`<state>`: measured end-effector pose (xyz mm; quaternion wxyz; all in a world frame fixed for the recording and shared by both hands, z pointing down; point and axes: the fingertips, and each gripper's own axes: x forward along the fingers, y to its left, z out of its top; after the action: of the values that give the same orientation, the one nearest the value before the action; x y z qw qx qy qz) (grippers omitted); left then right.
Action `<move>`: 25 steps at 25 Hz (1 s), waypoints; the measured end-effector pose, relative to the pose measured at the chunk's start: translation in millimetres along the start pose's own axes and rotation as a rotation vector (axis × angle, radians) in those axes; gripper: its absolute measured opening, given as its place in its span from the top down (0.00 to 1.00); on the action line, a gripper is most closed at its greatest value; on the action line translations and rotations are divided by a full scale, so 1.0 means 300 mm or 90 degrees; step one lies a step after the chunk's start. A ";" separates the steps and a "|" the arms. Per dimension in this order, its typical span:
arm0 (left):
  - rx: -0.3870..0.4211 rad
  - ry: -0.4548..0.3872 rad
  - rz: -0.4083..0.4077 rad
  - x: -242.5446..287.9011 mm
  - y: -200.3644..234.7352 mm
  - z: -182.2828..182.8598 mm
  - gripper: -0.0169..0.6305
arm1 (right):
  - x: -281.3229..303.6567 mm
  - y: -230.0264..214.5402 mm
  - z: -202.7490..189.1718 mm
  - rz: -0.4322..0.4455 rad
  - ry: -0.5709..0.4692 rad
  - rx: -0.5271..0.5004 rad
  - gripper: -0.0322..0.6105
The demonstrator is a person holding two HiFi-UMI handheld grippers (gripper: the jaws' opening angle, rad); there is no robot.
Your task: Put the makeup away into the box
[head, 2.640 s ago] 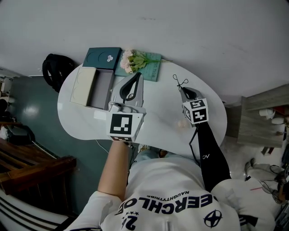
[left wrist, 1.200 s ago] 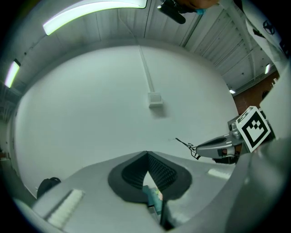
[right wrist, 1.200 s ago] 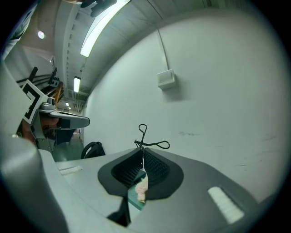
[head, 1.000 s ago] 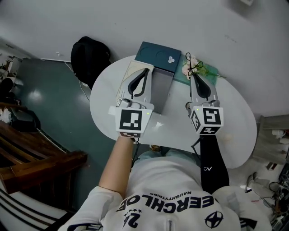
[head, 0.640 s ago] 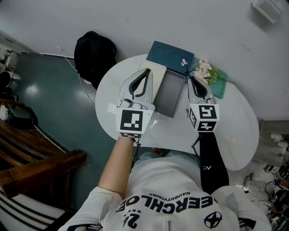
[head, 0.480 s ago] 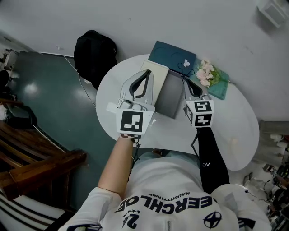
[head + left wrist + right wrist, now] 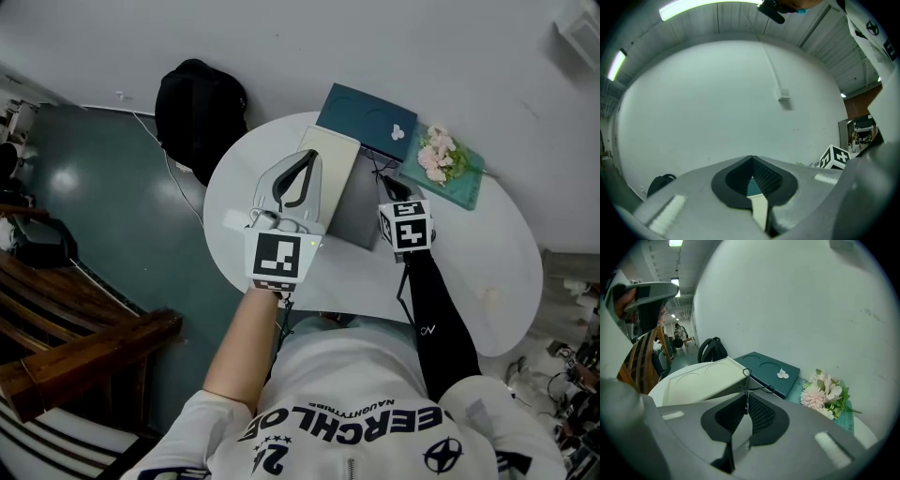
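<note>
On the white table lies an open box with a grey inside, a cream panel along its left side and a dark teal lid behind it. My right gripper tilts down over the box's right edge, shut on a thin black wire-like makeup item whose loops stick out past the jaw tips. The left gripper hovers over the cream panel, jaws shut with nothing between them.
Pink flowers lie on a teal card behind the box on the right. A small pale item sits near the table's right end. A black backpack rests on the floor beyond the table, with wooden furniture at the left.
My right gripper has come down and leftward from above the flowers to the box's right edge, tipping downward with the wire item still in it. The left gripper shifted a little over the cream panel.
</note>
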<state>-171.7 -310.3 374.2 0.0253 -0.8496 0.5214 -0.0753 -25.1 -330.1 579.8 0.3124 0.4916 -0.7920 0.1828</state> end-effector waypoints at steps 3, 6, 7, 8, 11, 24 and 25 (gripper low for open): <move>0.000 -0.001 -0.001 0.009 0.009 -0.004 0.97 | 0.009 -0.001 0.004 0.000 -0.001 0.001 0.87; -0.001 0.000 -0.001 0.016 0.020 -0.007 0.97 | 0.008 0.000 0.009 0.005 -0.009 0.006 0.82; -0.002 0.000 0.000 0.018 0.024 -0.008 0.97 | 0.006 0.001 0.010 0.008 -0.010 0.005 0.78; -0.003 0.000 0.002 0.019 0.029 -0.008 0.97 | 0.005 0.003 0.010 0.011 -0.011 0.004 0.77; -0.010 -0.002 0.003 0.025 0.035 -0.010 0.97 | 0.000 -0.001 0.007 0.011 -0.013 0.004 0.79; 0.025 -0.035 -0.028 0.030 -0.016 0.121 0.97 | -0.294 -0.089 0.254 -0.062 -0.223 -0.009 0.75; 0.029 -0.038 -0.033 0.032 -0.026 0.139 0.97 | -0.335 -0.096 0.287 -0.068 -0.247 -0.009 0.74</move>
<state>-154.2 -316.8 335.1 0.0586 -0.8637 0.4966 -0.0624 6.0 -327.6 448.0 0.1670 0.5564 -0.8116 0.0622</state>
